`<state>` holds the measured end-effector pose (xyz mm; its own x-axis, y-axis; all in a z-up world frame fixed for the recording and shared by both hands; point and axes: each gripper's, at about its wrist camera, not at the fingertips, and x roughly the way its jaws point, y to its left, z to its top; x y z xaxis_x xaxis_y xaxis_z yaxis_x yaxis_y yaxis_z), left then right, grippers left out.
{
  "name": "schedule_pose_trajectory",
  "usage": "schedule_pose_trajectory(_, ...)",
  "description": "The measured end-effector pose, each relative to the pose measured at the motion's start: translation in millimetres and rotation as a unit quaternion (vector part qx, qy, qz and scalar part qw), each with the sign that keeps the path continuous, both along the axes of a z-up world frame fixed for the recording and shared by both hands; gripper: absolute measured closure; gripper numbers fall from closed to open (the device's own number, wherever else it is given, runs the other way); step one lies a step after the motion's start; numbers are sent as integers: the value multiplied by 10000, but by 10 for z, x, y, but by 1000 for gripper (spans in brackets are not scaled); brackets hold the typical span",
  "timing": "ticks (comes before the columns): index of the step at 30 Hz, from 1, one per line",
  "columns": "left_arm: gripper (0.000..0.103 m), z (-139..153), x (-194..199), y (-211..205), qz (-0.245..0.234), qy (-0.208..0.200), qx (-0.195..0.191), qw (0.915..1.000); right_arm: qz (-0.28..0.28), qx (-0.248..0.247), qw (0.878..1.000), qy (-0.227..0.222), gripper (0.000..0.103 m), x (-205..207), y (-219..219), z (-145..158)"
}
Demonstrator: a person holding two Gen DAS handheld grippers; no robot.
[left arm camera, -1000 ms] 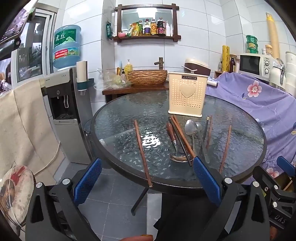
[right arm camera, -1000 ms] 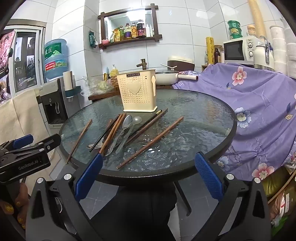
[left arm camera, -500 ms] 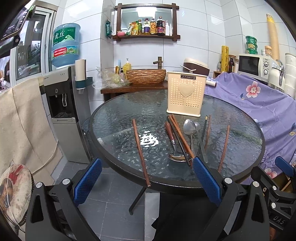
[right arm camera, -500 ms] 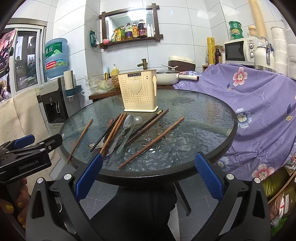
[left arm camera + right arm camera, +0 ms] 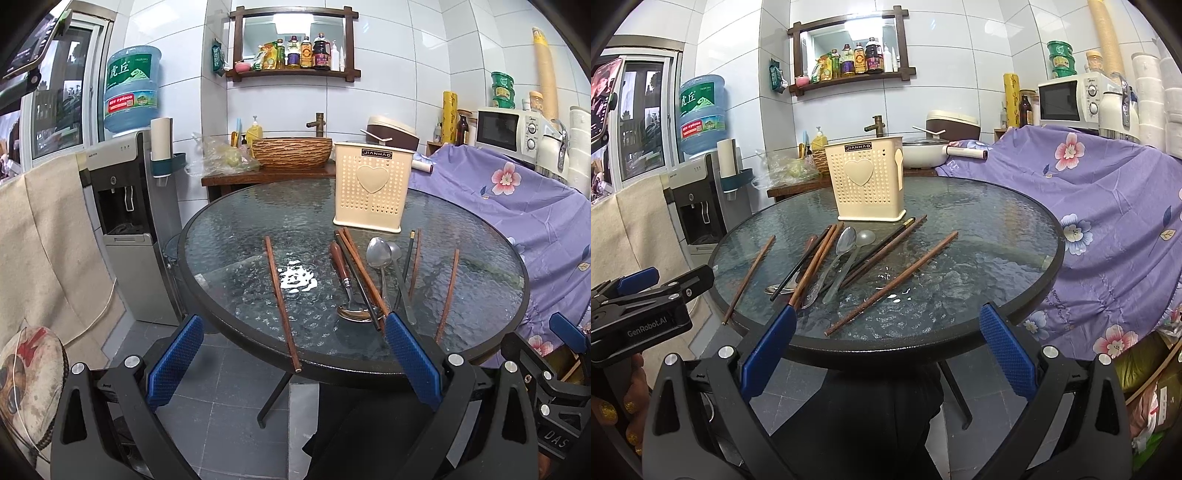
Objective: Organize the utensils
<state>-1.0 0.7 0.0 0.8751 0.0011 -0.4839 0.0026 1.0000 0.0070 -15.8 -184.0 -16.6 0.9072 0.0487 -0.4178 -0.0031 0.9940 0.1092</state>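
A cream perforated utensil holder [image 5: 371,188] [image 5: 866,182] stands upright on the far half of a round glass table [image 5: 229,236] [image 5: 997,229]. In front of it lie several brown wooden chopsticks, one apart at the left [image 5: 281,297] [image 5: 750,273] and one at the right [image 5: 447,293] [image 5: 892,282]. Between them are a metal spoon [image 5: 378,254] [image 5: 846,240], a wooden-handled spoon [image 5: 343,273] and a translucent spoon [image 5: 864,238]. My left gripper [image 5: 291,360] and right gripper [image 5: 886,343] hover open before the table's near edge, holding nothing.
A water dispenser [image 5: 125,206] stands left of the table. A purple flowered cloth [image 5: 1108,206] covers the counter at right, with a microwave [image 5: 1067,99] behind. A woven basket [image 5: 291,151] and a pot [image 5: 925,155] sit behind the table. A hand [image 5: 617,410] holds the left gripper.
Both views have shifted only slightly; the table sits a touch higher in the left wrist view. Utensils and holder have not moved, and both grippers stay open.
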Motion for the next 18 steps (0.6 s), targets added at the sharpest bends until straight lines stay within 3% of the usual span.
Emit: schedule_pose_trajectory(18,6,-16,14,6,3,43,-5,10000,16,-17,10000,41,5,6,9,-28)
